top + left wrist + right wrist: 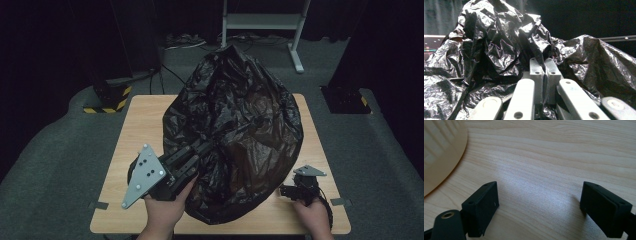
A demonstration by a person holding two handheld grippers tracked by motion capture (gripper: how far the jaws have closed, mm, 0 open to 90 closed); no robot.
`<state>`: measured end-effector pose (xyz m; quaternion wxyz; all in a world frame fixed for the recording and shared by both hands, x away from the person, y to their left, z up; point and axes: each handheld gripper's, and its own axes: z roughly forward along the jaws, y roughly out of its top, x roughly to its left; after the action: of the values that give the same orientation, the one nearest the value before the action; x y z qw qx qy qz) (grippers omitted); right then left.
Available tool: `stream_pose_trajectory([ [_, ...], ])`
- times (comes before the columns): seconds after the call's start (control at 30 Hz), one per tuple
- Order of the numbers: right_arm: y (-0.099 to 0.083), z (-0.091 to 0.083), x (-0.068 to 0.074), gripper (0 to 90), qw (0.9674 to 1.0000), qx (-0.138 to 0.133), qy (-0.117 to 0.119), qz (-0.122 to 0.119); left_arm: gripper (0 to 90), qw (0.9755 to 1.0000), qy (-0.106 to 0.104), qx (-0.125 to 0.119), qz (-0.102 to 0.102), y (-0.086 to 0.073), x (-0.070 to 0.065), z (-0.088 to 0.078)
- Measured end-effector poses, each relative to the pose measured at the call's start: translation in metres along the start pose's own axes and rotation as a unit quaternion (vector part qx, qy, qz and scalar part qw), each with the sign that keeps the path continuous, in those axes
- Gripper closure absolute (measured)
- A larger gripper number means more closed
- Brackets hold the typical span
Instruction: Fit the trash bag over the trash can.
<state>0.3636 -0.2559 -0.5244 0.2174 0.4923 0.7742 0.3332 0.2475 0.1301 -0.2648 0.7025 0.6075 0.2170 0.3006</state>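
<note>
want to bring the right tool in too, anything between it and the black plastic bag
Nothing visible does. The right tool rests open on the bare wooden table just beside the black plastic bag, whose film the left tool already pinches.

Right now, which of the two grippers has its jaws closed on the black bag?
The left gripper: its jaws pinch a fold of the black plastic bag. The right gripper stands with its jaws wide apart over the bare wooden table, holding nothing.
</note>
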Motion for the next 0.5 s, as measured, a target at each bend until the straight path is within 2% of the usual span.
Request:
stream_pose_trajectory([
  [0.23, 0.000, 0.000, 0.000, 14.8, 1.0000, 0.000, 0.000, 0.001, 86.4, 0.9997, -0.016, 0.016, 0.003, -0.002, -0.004, 0.015],
  [0.27, 0.000, 0.000, 0.000, 14.8, 1.0000, 0.000, 0.000, 0.001, 86.3, 0.9997, -0.019, 0.018, -0.002, -0.003, -0.005, 0.018],
  [0.5, 0.000, 0.000, 0.000, 14.9, 1.0000, -0.001, 0.001, 0.000, 85.8, 0.9991, -0.024, 0.034, -0.001, -0.007, -0.006, 0.026],
])
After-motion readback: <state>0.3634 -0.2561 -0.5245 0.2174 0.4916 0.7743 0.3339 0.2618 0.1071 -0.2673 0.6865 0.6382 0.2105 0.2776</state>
